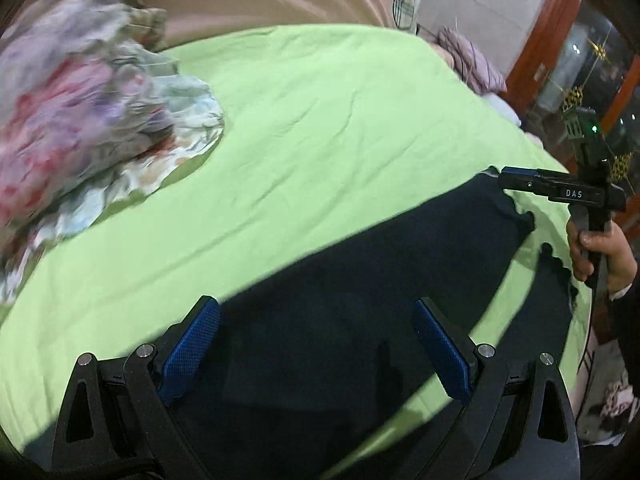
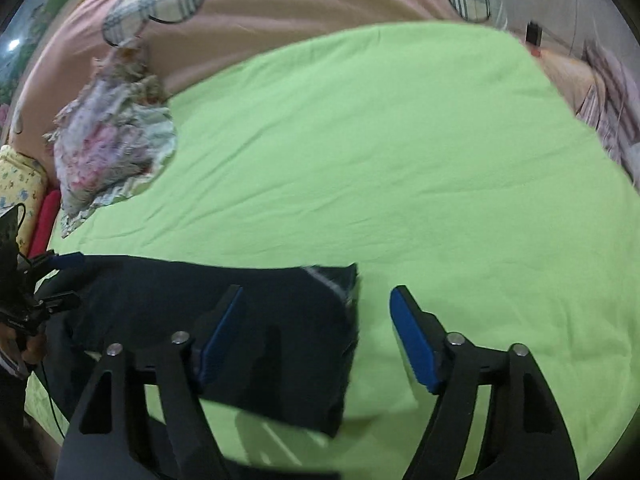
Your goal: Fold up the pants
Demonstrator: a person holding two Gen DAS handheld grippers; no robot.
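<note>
Dark pants (image 1: pixel 360 280) lie on the green sheet (image 1: pixel 320 120). The left claw (image 1: pixel 316 344) hangs spread above them. The right claw (image 2: pixel 316 336) is spread too, seemingly over their edge.

A bed with a green sheet (image 2: pixel 400 160) carries dark pants (image 2: pixel 280 320) and a crumpled floral cloth (image 2: pixel 108 152).

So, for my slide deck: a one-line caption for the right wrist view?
Open right gripper poised over the end of dark pants on a green sheet.
</note>
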